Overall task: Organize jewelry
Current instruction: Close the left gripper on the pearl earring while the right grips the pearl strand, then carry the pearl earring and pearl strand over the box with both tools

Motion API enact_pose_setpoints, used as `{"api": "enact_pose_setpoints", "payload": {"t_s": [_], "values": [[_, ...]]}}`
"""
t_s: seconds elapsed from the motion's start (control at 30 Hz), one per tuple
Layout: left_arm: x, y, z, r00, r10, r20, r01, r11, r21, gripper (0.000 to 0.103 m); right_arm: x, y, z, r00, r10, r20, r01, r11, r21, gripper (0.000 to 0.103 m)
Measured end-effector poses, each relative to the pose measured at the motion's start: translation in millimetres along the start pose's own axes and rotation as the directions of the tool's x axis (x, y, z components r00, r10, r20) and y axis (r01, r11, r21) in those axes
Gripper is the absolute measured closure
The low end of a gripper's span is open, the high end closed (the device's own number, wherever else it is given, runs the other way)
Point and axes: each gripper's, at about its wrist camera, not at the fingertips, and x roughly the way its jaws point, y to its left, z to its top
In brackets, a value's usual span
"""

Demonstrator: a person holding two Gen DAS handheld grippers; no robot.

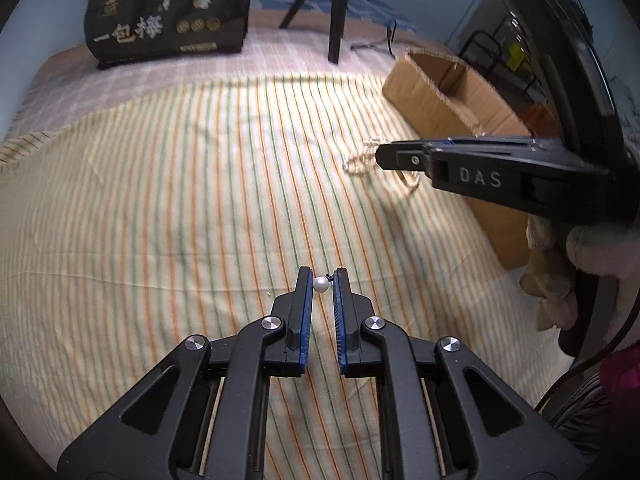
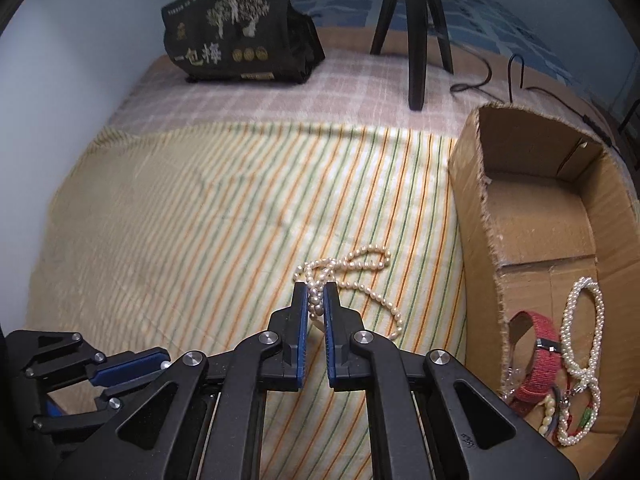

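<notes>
Currently right gripper (image 2: 316, 300) fingers are pinching the cream pearl-strand necklace (image 2: 360, 264); left gripper (image 1: 322, 284) is narrowly holding a white pearl earring (image 1: 321, 284); lift slowly toward the brown cardboard box (image 2: 472, 184).

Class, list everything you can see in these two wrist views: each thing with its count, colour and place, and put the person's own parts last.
Pearl necklace: one, cream, on the striped cloth, partly between the right gripper's fingers.
Single pearl: one, white, between the left gripper's fingers.
Cardboard box: one, brown, open, right of the cloth.
Pearl bracelets: several, white, inside the box.
Red band: one, inside the box, beside the bracelets.
Striped cloth: one, yellow with orange and green lines, over the surface.
Black bag: one, gold and white print, at the far edge.
Tripod: one, black, far side.
Cable: black, behind the box.
Left gripper: black, blue pads, shut on the pearl.
Right gripper: black, blue pads, shut on the necklace.
</notes>
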Motion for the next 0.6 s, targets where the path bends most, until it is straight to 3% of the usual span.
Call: {"api": "enact_pose_setpoints", "payload": {"t_s": [0.6], "values": [[-61,-7,15,0.990,-0.039,0.137,0.044,0.998,-0.034,0.095,-86,3,11,0.980,0.045,0.196,-0.050,0.999,0.020,0.097]]}}
